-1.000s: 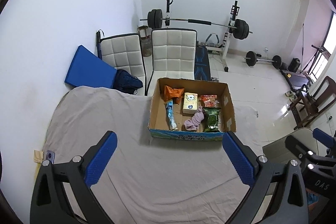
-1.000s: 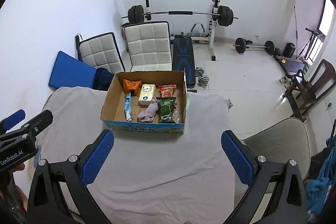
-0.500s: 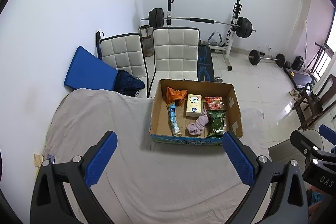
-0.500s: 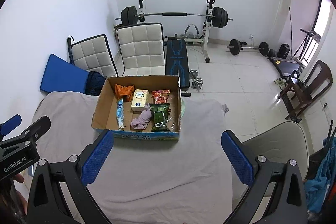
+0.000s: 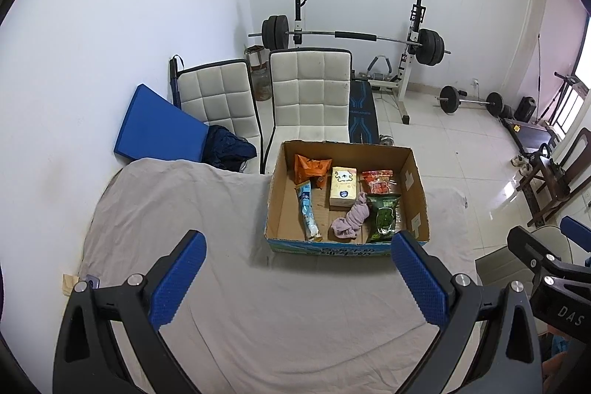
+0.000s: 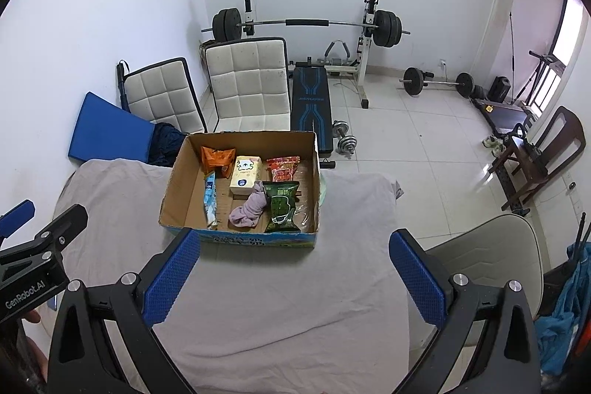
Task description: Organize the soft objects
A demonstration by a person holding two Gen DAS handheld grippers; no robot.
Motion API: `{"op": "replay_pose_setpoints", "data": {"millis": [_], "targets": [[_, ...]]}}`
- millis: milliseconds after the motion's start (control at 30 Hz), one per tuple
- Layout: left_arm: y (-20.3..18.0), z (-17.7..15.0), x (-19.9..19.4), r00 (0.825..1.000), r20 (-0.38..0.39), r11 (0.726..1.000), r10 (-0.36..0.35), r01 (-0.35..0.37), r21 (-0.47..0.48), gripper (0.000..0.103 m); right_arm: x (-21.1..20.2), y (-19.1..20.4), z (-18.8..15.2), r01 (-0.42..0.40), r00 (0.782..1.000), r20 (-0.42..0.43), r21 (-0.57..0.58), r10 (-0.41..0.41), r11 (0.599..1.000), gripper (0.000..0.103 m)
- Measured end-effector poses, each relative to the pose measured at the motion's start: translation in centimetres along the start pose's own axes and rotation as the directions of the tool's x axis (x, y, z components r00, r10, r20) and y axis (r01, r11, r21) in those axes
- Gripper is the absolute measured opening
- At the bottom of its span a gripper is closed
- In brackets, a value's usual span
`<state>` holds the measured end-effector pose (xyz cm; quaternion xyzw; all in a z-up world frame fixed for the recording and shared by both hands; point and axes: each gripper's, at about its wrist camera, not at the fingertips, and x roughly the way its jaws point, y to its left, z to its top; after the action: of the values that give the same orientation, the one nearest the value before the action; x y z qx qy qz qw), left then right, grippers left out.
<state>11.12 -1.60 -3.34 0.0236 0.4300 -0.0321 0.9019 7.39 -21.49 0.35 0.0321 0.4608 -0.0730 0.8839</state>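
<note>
Grey cloth-covered table (image 5: 207,209), cardboard box (image 5: 415,187) at its far side. Both grippers above the near cloth, well short of the box: left gripper (image 5: 295,277) jaws wide apart, empty; right gripper (image 6: 293,274) same. In box: green snack bag (image 5: 384,216), pink cloth (image 5: 351,222) bunched beside it, yellow tissue pack (image 5: 343,186), blue tube (image 5: 308,211), orange bag (image 5: 310,168), red packet (image 5: 376,180).

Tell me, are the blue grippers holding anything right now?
No. The left gripper and the right gripper are both wide open and empty. Everything soft, like the purple cloth, lies in the cardboard box.
</note>
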Motion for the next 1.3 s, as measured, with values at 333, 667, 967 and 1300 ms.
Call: {"op": "replay_pose_setpoints", "data": {"millis": [333,667,967,1300], "targets": [[0.1,-0.3,-0.1,1.0,-0.004,1.0,0.002,-0.002,0.008,0.103,0.6,-0.1,-0.2,-0.002,1.0,-0.011,-0.003,0.002,1.0,0.103],[0.2,-0.8,0.0,1.0,-0.014,1.0,0.001,-0.001,0.01,0.103,0.6,-0.2,-0.4,-0.005,1.0,-0.015,-0.008,0.005,1.0,0.103],[0.0,-1.0,0.0,1.0,-0.007,1.0,0.0,0.0,0.01,0.103,0.3,-0.3,-0.3,0.0,1.0,-0.007,-0.019,0.0,1.0,0.103],[-0.3,-1.2,-0.6,1.0,-0.006,1.0,-0.006,0.006,0.016,0.103,-0.3,-0.5,-0.2,-0.002,1.0,-0.004,-0.018,0.002,1.0,0.103]]}}
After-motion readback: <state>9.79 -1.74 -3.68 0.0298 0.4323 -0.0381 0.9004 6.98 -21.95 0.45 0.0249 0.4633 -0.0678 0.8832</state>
